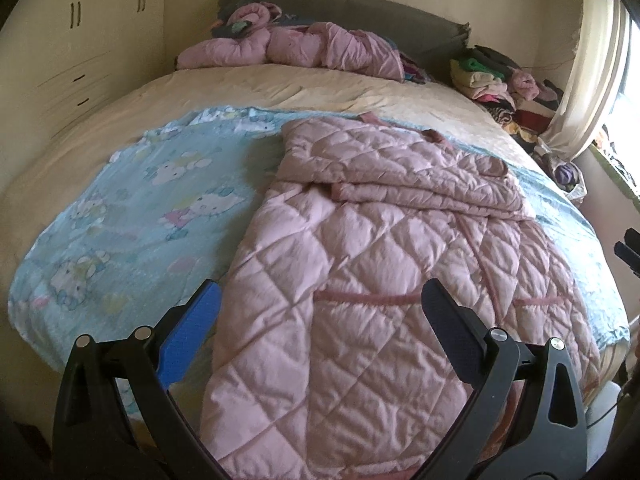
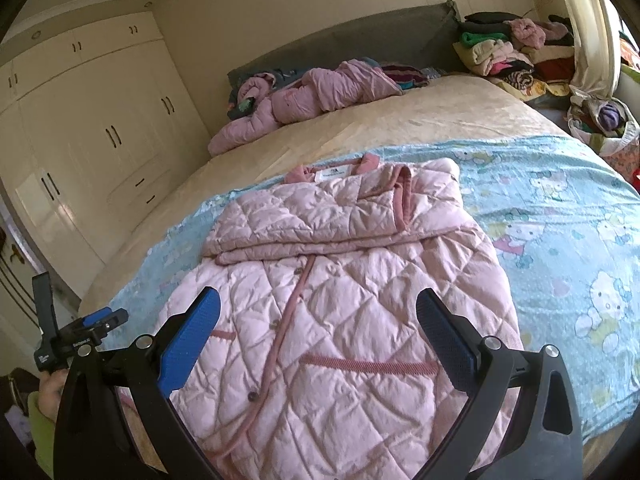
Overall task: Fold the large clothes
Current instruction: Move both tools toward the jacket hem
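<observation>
A pink quilted coat (image 1: 380, 248) lies flat on a light-blue cartoon-print blanket (image 1: 140, 208) on the bed, with both sleeves folded across its chest and the hem nearest me. It also shows in the right wrist view (image 2: 340, 280). My left gripper (image 1: 320, 300) is open and empty, above the coat's lower part. My right gripper (image 2: 318, 308) is open and empty, above the lower front of the coat. The other gripper shows at the left edge of the right wrist view (image 2: 80, 332), off the bed's side.
A crumpled pink jacket (image 1: 300, 44) lies by the grey headboard (image 1: 360, 12). A heap of clothes (image 2: 512, 56) sits at the far corner near the curtain (image 1: 592, 80). A cream wardrobe (image 2: 80, 140) stands along the wall. A bag of clothes (image 2: 604, 124) stands beside the bed.
</observation>
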The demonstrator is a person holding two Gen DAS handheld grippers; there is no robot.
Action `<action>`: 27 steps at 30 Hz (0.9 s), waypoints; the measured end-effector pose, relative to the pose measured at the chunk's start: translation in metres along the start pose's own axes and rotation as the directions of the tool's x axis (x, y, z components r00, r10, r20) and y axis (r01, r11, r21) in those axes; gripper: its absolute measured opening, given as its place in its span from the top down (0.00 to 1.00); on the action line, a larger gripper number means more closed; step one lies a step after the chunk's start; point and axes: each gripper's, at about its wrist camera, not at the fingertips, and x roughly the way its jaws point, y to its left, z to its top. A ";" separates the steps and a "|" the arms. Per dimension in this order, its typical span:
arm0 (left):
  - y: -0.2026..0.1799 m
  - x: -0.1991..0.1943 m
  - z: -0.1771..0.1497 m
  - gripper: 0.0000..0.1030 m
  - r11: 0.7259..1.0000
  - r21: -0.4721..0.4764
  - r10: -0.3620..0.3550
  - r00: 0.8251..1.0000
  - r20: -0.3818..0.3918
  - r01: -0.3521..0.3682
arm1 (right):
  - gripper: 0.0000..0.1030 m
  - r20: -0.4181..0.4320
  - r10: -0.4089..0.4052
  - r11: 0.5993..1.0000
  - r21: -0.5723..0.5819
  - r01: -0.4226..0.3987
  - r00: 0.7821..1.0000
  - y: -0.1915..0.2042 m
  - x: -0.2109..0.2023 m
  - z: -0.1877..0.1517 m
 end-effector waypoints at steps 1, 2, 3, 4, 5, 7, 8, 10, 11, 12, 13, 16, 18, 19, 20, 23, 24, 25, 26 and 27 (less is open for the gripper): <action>0.003 -0.001 -0.002 0.09 1.000 -0.003 0.005 1.000 -0.004 -0.005 | 0.05 -0.004 -0.001 1.000 0.001 0.001 1.000 -0.001 0.000 -0.002; 0.006 -0.001 -0.005 0.09 1.000 -0.007 0.011 1.000 -0.008 -0.011 | 0.05 -0.008 -0.002 1.000 0.001 0.002 1.000 -0.002 0.000 -0.004; 0.007 -0.001 -0.007 0.09 1.000 -0.009 0.014 1.000 -0.011 -0.014 | 0.05 -0.014 -0.004 1.000 0.002 0.004 1.000 -0.004 -0.001 -0.007; 0.010 -0.001 -0.010 0.09 1.000 -0.011 0.021 1.000 -0.020 -0.021 | 0.05 -0.020 -0.006 1.000 0.002 0.006 1.000 -0.005 -0.001 -0.009; 0.012 0.000 -0.012 0.09 1.000 -0.010 0.028 0.999 -0.028 -0.028 | 0.05 -0.024 -0.007 1.000 0.002 0.007 1.000 -0.006 -0.001 -0.012; 0.016 0.002 -0.018 0.09 0.999 -0.010 0.043 0.998 -0.044 -0.043 | 0.05 -0.037 -0.008 1.000 -0.001 0.008 0.999 -0.009 -0.001 -0.017; 0.018 0.004 -0.020 0.09 0.999 -0.013 0.047 0.998 -0.051 -0.047 | 0.05 -0.042 -0.010 1.000 -0.001 0.010 0.999 -0.010 0.000 -0.019; 0.023 0.007 -0.026 0.09 0.998 -0.026 0.047 0.996 -0.071 -0.049 | 0.05 -0.055 -0.008 1.000 -0.001 0.008 0.998 -0.012 -0.001 -0.023; 0.026 0.009 -0.029 0.09 0.998 -0.030 0.045 0.996 -0.081 -0.047 | 0.05 -0.060 -0.008 1.000 -0.002 0.008 0.998 -0.014 -0.001 -0.025; 0.027 0.010 -0.031 0.09 0.998 -0.033 0.044 0.995 -0.089 -0.047 | 0.05 -0.062 -0.009 1.000 -0.003 0.009 0.998 -0.014 -0.002 -0.026; 0.029 0.012 -0.034 0.09 0.998 -0.034 0.045 0.994 -0.098 -0.048 | 0.05 -0.063 -0.011 1.000 -0.006 0.010 0.998 -0.015 -0.003 -0.027; 0.035 0.016 -0.042 0.09 0.998 -0.031 0.057 0.991 -0.123 -0.061 | 0.05 -0.071 -0.017 1.000 -0.004 0.017 0.997 -0.020 -0.005 -0.032; 0.039 0.019 -0.048 0.09 0.997 -0.033 0.060 0.988 -0.146 -0.065 | 0.05 -0.082 -0.024 1.000 0.001 0.024 0.996 -0.024 -0.006 -0.036; 0.041 0.020 -0.050 0.09 0.997 -0.034 0.060 0.986 -0.155 -0.066 | 0.05 -0.087 -0.027 1.000 0.002 0.027 0.996 -0.026 -0.006 -0.039; 0.042 0.022 -0.053 0.09 0.997 -0.035 0.058 0.985 -0.164 -0.065 | 0.05 -0.093 -0.029 1.000 0.003 0.030 0.995 -0.028 -0.005 -0.041; 0.046 0.024 -0.061 0.09 0.998 -0.035 0.052 0.981 -0.185 -0.059 | 0.05 -0.109 -0.032 0.999 0.005 0.033 0.993 -0.031 -0.004 -0.046; 0.047 0.025 -0.064 0.09 0.998 -0.037 0.051 0.980 -0.193 -0.059 | 0.05 -0.116 -0.033 0.999 0.006 0.034 0.993 -0.033 -0.004 -0.049; 0.050 0.027 -0.068 0.09 0.997 -0.041 0.050 0.978 -0.204 -0.060 | 0.05 -0.122 -0.035 0.999 0.005 0.036 0.992 -0.033 -0.004 -0.050; 0.052 0.028 -0.070 0.09 0.997 -0.046 0.049 0.976 -0.211 -0.060 | 0.05 -0.125 -0.035 0.999 0.005 0.036 0.991 -0.034 -0.004 -0.052; 0.053 0.028 -0.072 0.09 0.997 -0.051 0.047 0.975 -0.217 -0.059 | 0.05 -0.130 -0.037 0.999 0.005 0.038 0.991 -0.035 -0.004 -0.054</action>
